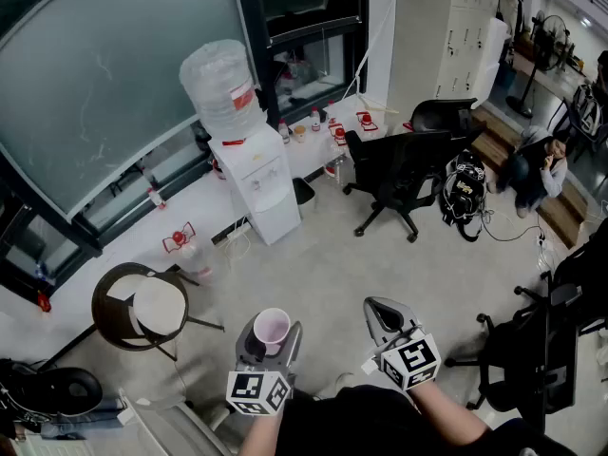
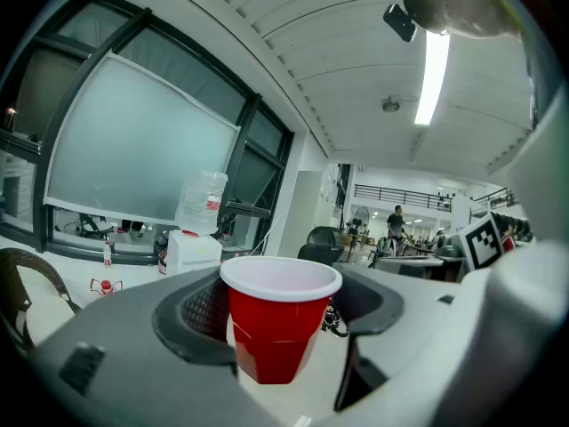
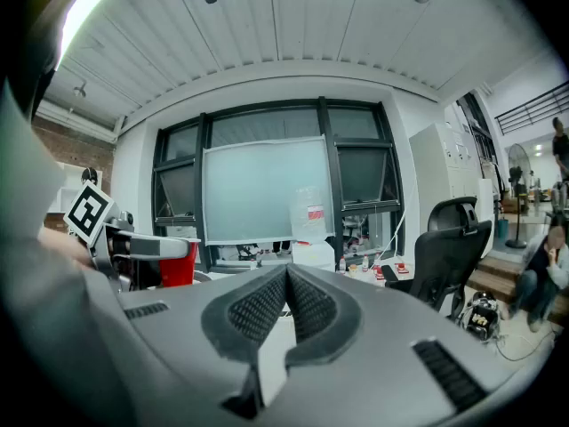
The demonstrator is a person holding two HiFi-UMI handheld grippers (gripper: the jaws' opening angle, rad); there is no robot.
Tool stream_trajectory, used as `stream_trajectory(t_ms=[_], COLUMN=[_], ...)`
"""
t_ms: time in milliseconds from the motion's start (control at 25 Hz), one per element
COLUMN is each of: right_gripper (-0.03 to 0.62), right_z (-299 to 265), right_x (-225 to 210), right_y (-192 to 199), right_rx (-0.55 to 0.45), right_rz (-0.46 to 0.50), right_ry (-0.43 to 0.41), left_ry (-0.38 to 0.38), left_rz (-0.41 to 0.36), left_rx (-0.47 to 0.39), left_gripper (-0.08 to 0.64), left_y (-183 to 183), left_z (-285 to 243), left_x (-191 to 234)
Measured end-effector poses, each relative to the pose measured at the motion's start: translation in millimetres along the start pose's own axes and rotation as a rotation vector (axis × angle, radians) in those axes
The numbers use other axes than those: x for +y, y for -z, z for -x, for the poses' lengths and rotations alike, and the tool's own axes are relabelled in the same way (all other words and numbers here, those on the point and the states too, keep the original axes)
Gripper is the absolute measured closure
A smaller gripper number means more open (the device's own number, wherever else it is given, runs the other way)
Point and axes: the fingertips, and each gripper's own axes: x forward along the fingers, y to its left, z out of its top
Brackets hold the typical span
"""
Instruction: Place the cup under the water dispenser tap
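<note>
Closest to you, your left gripper has its jaws clamped on the red cup, pads either side of its body. Cup's upright w/ mouth up, which makes sense imo, since it can go under the tap as is. Right gripper sits just beside it on the right, jaws closed on nothing, prob just parked out of the way. There's open floor btw you and the water dispenser, far off by the window, slightly left of the cup. Cup's well apart from the tap, so the carry isn't done yet
</note>
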Motion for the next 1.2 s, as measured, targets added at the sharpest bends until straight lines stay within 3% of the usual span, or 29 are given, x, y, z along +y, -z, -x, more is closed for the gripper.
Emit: stream_trajectory(t_ms=[240, 600, 880, 1200], right_gripper=[0.594, 0.594, 0.594, 0.594], right_z=[3, 13, 19, 12], right_x=[-11, -24, -41, -51], right_y=[-1, -5, 15, 36], right_rx=[0.032, -0.002, -0.025, 0.042], right_rz=[0.008, 0.003, -0.055, -0.093], right_ry=[0.011, 0.024, 0.046, 0.054], left_ry=[-0.003, -0.006, 0.005, 0.053], left_rz=[-0.012, -0.037, -0.053, -0.028], left_rx=[-0.002, -0.001, 0.019, 0.051], left_gripper=[0.225, 0.225, 0.225, 0.225], left_y=[-3, -6, 2, 17], left_z=[-6, -11, -19, -50], left_x=[-8, -19, -26, -30])
